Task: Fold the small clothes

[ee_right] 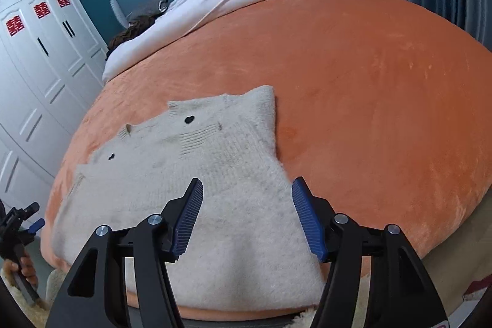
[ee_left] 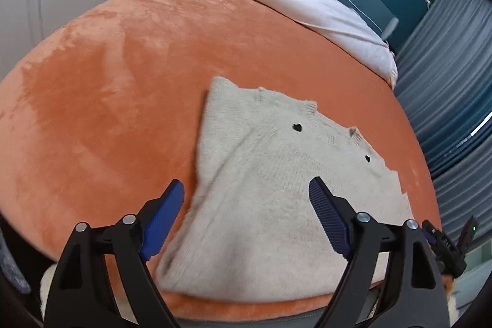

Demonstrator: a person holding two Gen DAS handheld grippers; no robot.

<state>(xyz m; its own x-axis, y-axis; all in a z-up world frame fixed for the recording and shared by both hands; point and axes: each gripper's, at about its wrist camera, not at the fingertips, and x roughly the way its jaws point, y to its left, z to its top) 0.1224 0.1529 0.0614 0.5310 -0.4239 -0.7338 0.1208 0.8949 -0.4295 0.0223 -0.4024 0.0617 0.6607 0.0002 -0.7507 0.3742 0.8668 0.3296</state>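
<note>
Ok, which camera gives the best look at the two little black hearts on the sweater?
The left wrist view: both black hearts sit near the middle of the cream sweater, sharp and unobstructed. The right wrist view shows both too, but the nearer-left one is smaller and darker against the knit. Both grippers, left and right, hang open over the hem.

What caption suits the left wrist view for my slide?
Open left hand-held gripper above cream sweater on orange blanket.

Even soft daylight, faint shadows, strong fisheye bending, dark vignetted corners, slight blur.
</note>
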